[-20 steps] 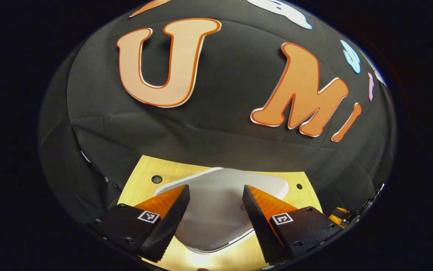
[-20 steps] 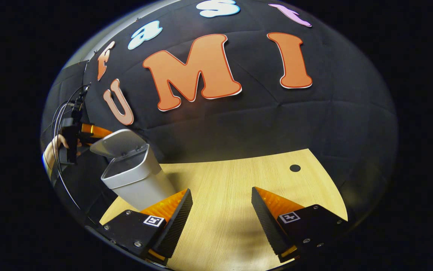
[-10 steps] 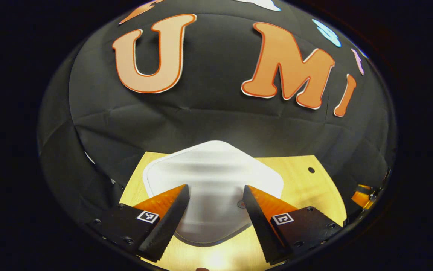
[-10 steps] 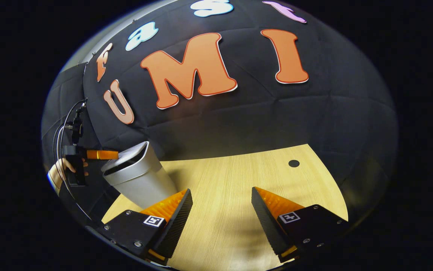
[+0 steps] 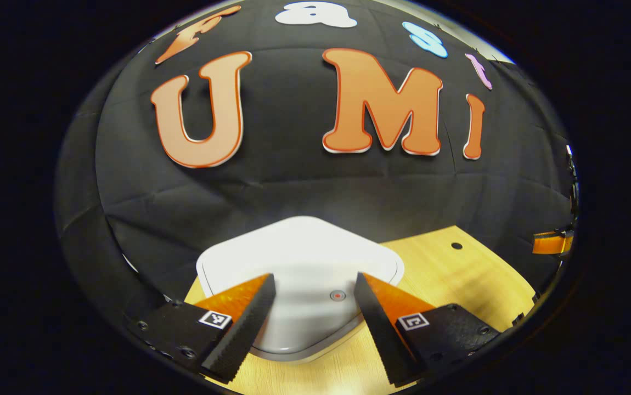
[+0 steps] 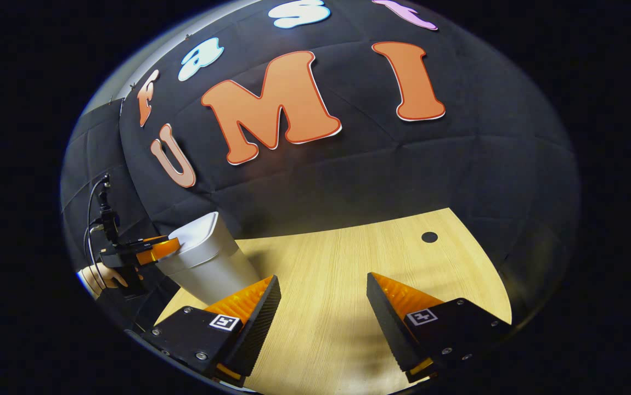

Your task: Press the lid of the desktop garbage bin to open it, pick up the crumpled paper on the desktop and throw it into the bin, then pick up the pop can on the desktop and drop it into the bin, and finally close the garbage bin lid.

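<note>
The garbage bin's white lid (image 5: 299, 263) lies flat and closed on the bin, right below and ahead of my left gripper (image 5: 311, 323), which stands open with its fingertips over the lid's near part. A small red-dotted button (image 5: 337, 295) shows on the lid between the fingers. In the right gripper view the grey bin (image 6: 206, 263) stands at the left of the wooden table (image 6: 348, 274), lid down, with the left gripper (image 6: 153, 248) resting at its top and a hand (image 6: 99, 274) holding it. My right gripper (image 6: 321, 323) hovers open over bare table.
A round dark hole (image 6: 429, 237) sits in the tabletop at the far right. The black cloth wall runs behind the table. In the left gripper view the right gripper's finger (image 5: 551, 242) shows at the far right edge.
The bin's lid went from raised open to flat closed as the left gripper came down onto it. The right gripper stayed nearly still.
</note>
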Motion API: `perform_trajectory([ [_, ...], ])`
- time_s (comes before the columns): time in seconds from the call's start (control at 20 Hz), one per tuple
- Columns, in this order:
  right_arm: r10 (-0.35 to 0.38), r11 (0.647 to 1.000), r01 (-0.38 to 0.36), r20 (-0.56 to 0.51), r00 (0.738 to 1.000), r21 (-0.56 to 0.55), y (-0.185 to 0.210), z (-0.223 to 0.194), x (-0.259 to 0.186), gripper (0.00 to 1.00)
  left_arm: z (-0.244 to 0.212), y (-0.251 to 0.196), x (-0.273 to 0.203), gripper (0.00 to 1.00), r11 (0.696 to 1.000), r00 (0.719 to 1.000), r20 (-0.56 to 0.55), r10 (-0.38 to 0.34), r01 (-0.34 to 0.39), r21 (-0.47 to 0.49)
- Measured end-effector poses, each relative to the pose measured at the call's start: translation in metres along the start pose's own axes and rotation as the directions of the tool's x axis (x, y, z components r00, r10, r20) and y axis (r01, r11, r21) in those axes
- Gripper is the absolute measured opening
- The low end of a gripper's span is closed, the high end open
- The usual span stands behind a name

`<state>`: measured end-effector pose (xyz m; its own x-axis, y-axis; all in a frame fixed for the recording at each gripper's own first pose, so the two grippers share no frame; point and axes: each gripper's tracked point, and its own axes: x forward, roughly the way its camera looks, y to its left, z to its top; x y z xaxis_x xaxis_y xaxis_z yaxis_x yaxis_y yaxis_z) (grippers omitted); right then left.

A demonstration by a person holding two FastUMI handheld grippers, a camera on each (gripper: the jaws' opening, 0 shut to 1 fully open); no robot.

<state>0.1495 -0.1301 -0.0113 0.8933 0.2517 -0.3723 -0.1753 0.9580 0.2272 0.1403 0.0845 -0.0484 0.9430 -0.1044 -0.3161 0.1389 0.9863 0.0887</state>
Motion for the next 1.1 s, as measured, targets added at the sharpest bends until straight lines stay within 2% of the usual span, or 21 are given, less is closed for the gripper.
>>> perform_trajectory([
  [0.2,-0.001,1.0,0.001,0.002,1.0,-0.008,0.0,0.001,-0.001,0.94,0.004,0.001,-0.003,0.94,1.0,1.0,0.006,0.005,-0.005,-0.013],
  [0.35,-0.003,1.0,0.003,0.01,1.0,-0.001,0.0,0.006,-0.003,0.94,0.01,0.002,-0.004,0.94,0.999,0.999,0.016,0.039,-0.038,-0.033],
  [0.7,-0.021,0.999,0.024,0.089,0.996,-0.032,0.006,0.036,-0.013,0.94,0.065,-0.06,-0.039,0.94,0.998,0.986,0.162,-0.038,0.047,-0.05],
  [0.85,-0.026,0.998,0.032,0.111,0.994,-0.06,0.014,0.038,-0.017,0.94,0.07,-0.092,-0.056,0.94,0.994,0.979,0.18,-0.091,0.1,-0.045],
  [1.1,-0.045,0.991,0.065,0.164,0.985,-0.116,0.021,0.041,-0.028,0.94,0.067,-0.125,-0.074,0.94,0.988,0.973,0.193,-0.123,0.139,-0.071],
])
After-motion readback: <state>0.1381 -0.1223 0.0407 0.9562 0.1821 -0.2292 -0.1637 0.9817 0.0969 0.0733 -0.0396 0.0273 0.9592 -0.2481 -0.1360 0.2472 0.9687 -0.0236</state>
